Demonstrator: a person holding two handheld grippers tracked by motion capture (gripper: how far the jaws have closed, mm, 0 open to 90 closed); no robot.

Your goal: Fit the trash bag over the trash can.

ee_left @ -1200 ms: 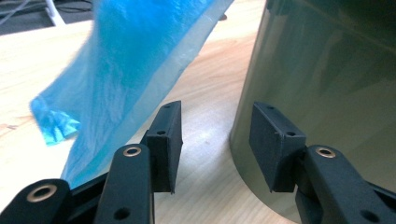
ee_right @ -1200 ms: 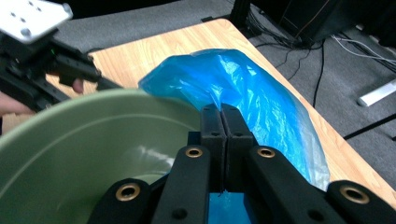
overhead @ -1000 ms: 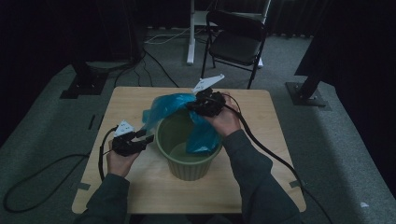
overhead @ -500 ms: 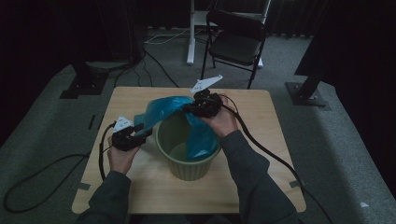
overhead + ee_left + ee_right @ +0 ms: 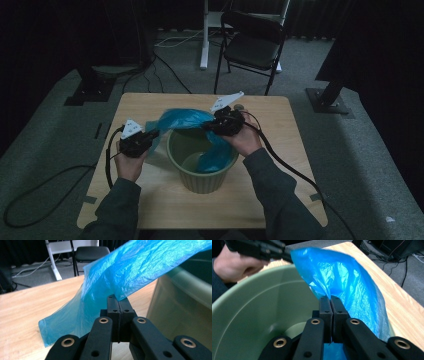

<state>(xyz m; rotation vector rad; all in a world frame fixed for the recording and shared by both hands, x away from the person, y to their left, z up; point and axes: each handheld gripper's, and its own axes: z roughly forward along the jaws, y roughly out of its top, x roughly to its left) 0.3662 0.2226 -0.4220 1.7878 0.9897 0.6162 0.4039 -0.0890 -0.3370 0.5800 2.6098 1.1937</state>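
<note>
A blue plastic bag (image 5: 184, 120) stretches over the back rim of a green bin (image 5: 204, 181) in the middle of the wooden table, and part of it hangs down inside. My left gripper (image 5: 153, 134) is left of the bin; its jaws have just closed and now pinch the bag's left edge (image 5: 130, 270). My right gripper (image 5: 209, 125) is above the bin's far right rim, shut on the bag's other edge (image 5: 337, 272). In the right gripper view the bin's inside (image 5: 249, 315) lies below, with the left gripper (image 5: 262, 250) across it.
The table (image 5: 150, 200) has bare wood in front of the bin and on both sides. A black folding chair (image 5: 252, 45) and a white stand (image 5: 205, 35) are behind the table. Cables trail from both grippers over the table's edges to the floor.
My left gripper has moved right to the bag's edge and shut on it. The bag now hangs stretched between both grippers over the bin. The right gripper has stayed put.
</note>
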